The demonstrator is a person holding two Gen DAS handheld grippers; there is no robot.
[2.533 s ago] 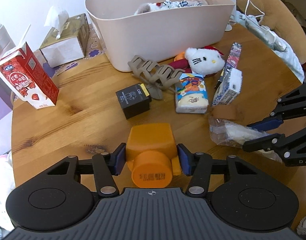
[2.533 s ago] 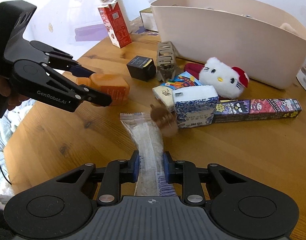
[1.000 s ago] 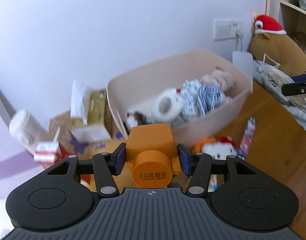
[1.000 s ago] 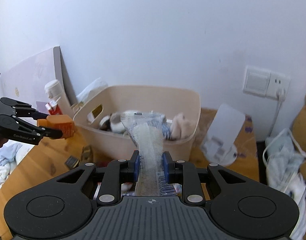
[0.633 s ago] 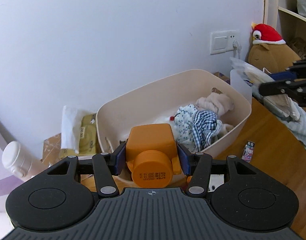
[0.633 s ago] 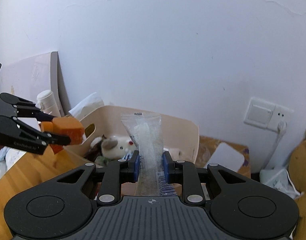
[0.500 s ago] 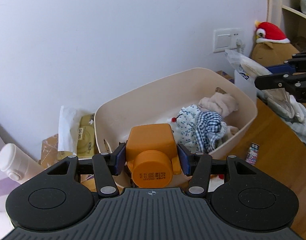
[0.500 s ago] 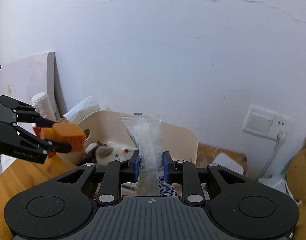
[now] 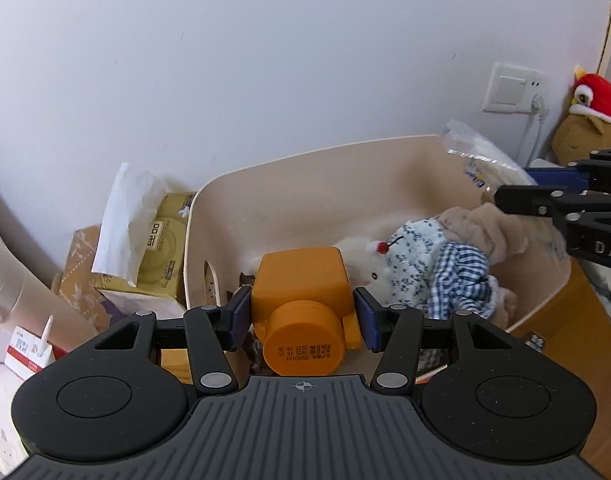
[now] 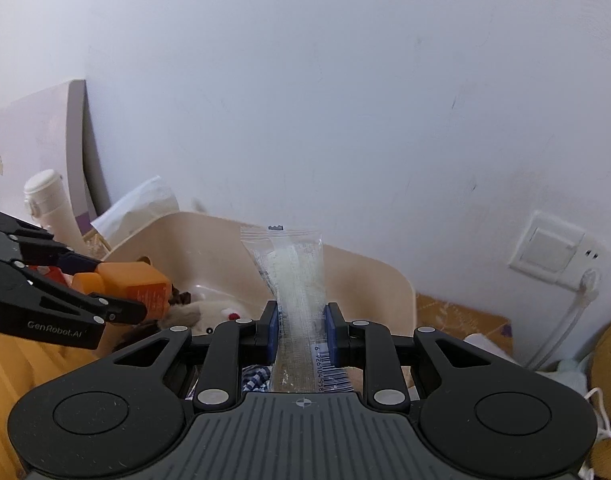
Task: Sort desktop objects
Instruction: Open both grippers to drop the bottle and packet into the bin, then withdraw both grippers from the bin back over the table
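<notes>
holding orange bottle (image 9: 301, 300), clear packet (image 10: 293, 276), above beige bin (image 9: 305, 188)

- The left gripper (image 9: 302, 315) points forward and tips down. Its two blue pads (image 9: 240, 317) press on the sides of an orange bottle (image 9: 301, 300), so the bottle sits tight between the fingers with its round cap toward the camera.
- The right gripper (image 10: 302, 331) also tips down. Its pads (image 10: 271, 332) squeeze a clear plastic packet (image 10: 295, 276). The packet stands up past the fingertips.
- In the right camera, the left gripper shows to the left of the right fingers.
</notes>
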